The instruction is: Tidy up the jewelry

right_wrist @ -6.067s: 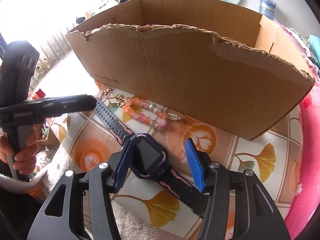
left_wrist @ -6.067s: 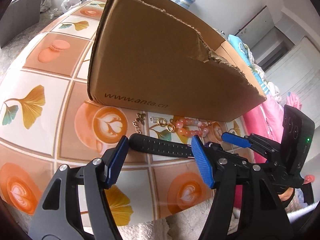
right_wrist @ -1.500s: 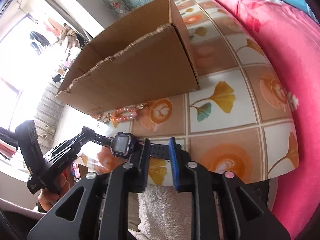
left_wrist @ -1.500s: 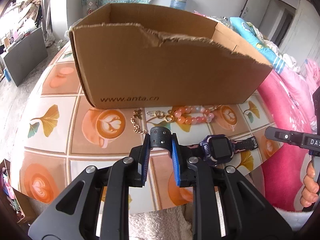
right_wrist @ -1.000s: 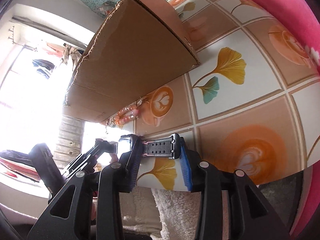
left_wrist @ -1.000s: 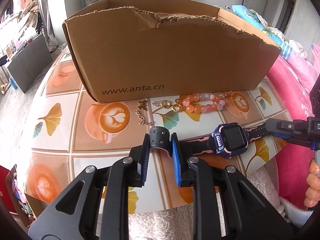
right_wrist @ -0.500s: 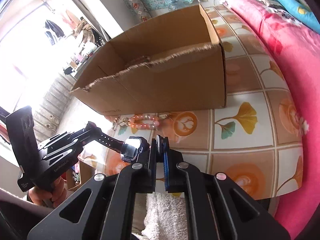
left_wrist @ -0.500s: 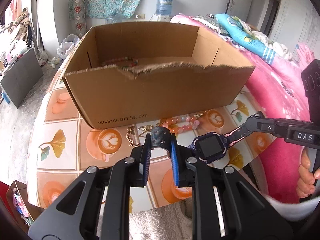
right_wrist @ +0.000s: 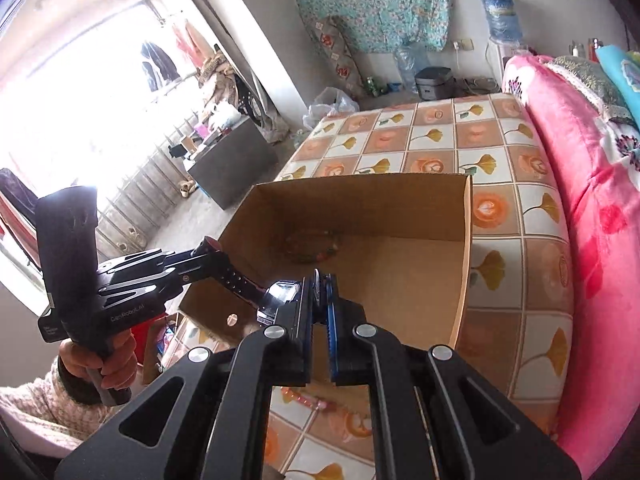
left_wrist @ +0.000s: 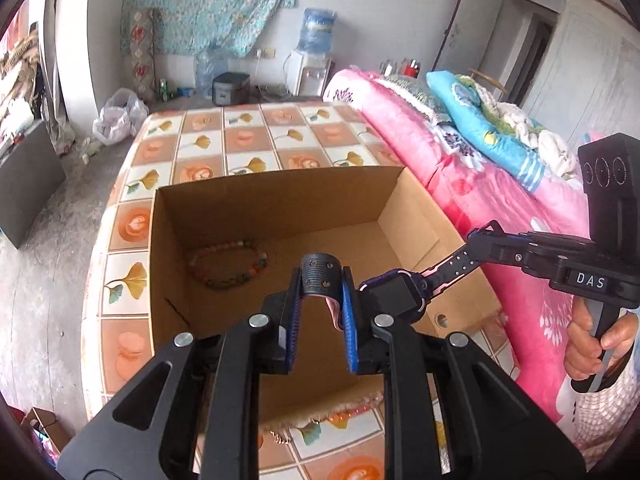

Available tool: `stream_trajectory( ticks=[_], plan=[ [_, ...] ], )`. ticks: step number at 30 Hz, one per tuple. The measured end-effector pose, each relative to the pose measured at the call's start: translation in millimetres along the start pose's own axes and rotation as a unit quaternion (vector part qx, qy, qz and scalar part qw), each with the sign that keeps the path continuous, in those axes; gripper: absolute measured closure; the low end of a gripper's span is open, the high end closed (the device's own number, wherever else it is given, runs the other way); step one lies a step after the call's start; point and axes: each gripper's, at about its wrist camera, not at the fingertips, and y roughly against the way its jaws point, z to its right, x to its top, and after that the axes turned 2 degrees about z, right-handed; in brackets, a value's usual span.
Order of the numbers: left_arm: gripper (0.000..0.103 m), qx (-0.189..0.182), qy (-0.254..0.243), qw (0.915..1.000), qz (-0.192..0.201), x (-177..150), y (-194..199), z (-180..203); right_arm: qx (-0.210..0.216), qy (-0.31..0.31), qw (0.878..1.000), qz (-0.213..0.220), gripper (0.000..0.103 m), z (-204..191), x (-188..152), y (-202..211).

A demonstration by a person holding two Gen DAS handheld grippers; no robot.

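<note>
A purple smartwatch (left_wrist: 394, 294) with black straps hangs stretched between both grippers, above the open cardboard box (left_wrist: 404, 220). My left gripper (left_wrist: 320, 284) is shut on the curled end of one strap. My right gripper (right_wrist: 321, 280) is shut on the other strap, right next to the watch face (right_wrist: 280, 296). In the left wrist view the right gripper (left_wrist: 474, 240) reaches in from the right. The right wrist view shows the left gripper (right_wrist: 208, 250) coming from the left. A dark bead bracelet (left_wrist: 228, 264) lies on the box floor.
A pink bead bracelet (right_wrist: 304, 398) and a gold chain (left_wrist: 280, 436) lie on the tiled tablecloth (left_wrist: 248, 140) in front of the box. A pink blanket (left_wrist: 460, 160) borders the table on the right. Hands hold both gripper handles.
Both grippers rose from the table with the watch and now hold it over the box opening. The right gripper rolled and closed tight on its strap.
</note>
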Motion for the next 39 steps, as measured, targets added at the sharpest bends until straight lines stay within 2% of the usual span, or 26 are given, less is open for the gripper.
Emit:
stream_trajectory(
  ticks=[3, 6, 7, 9, 10, 11, 13, 19, 24, 25, 29, 30, 32, 34, 37, 39],
  plan=[
    [0.086, 0.001, 0.021, 0.9970, -0.075, 22.2, -53.7, -15.1, -0.012, -0.001, 0.999, -0.045, 0.097, 14.8, 22.5, -40.4],
    [0.083, -0.007, 0.061, 0.9883, -0.140, 26.6, -97.6, -33.4, -0.042, 0.014, 0.997, -0.070, 0.097, 27.1, 36.1, -72.1],
    [0.081, 0.004, 0.068, 0.9863, -0.150, 25.0, -107.0, -38.2, -0.058, 0.024, 0.995, -0.072, 0.097, 30.1, 38.7, -79.5],
    [0.066, 0.026, 0.079, 0.9811, -0.175, 24.5, -122.4, -47.4, -0.078, 0.040, 0.993, -0.080, 0.096, 35.0, 44.4, -90.5],
    [0.065, 0.038, 0.090, 0.9785, -0.182, 23.2, -126.7, -51.7, -0.085, 0.042, 0.992, -0.082, 0.096, 36.8, 45.8, -92.3],
    [0.062, 0.036, 0.103, 0.9767, -0.185, 22.2, -128.8, -56.7, -0.090, 0.046, 0.992, -0.081, 0.091, 37.5, 47.7, -93.2],
    [0.054, 0.026, 0.122, 0.9741, -0.189, 19.0, -127.1, -63.9, -0.103, 0.054, 0.990, -0.076, 0.091, 40.0, 49.9, -92.5],
    [0.052, 0.025, 0.122, 0.9809, -0.150, 14.8, -102.8, -65.7, -0.083, 0.041, 0.995, -0.025, 0.091, 44.6, 56.0, -57.7],
    [0.049, 0.016, 0.101, 0.9913, -0.083, 9.6, -51.9, -55.5, -0.084, 0.030, 0.996, 0.020, 0.091, 41.1, 55.9, -14.4],
    [0.047, 0.012, 0.095, 0.9933, -0.065, 7.3, -39.0, -53.5, -0.085, 0.032, 0.995, 0.030, 0.088, 37.3, 54.0, -3.3],
    [0.037, 0.001, 0.071, 0.9974, 0.010, -14.1, 20.2, -47.3, -0.121, 0.050, 0.988, 0.081, 0.040, 13.8, 40.4, 42.2],
    [0.034, -0.003, 0.069, 0.9973, 0.025, -21.2, 33.9, -47.0, -0.136, 0.059, 0.984, 0.095, 0.034, 5.4, 35.5, 53.7],
    [0.030, -0.015, 0.070, 0.9962, 0.048, -38.6, 58.5, -47.8, -0.164, 0.074, 0.977, 0.115, 0.014, -10.4, 26.1, 71.8],
    [0.027, -0.020, 0.074, 0.9952, 0.061, -56.7, 77.1, -49.8, -0.196, 0.089, 0.968, 0.131, 0.006, -27.6, 15.3, 87.4],
    [0.022, -0.016, 0.081, 0.9948, 0.059, -87.6, 95.8, -52.3, -0.238, 0.116, 0.953, 0.144, 0.006, -50.5, -2.9, 103.2],
    [0.020, -0.005, 0.084, 0.9952, 0.051, -111.2, 100.3, -53.8, -0.250, 0.130, 0.950, 0.136, 0.006, -63.6, -16.6, 107.5]
  ],
)
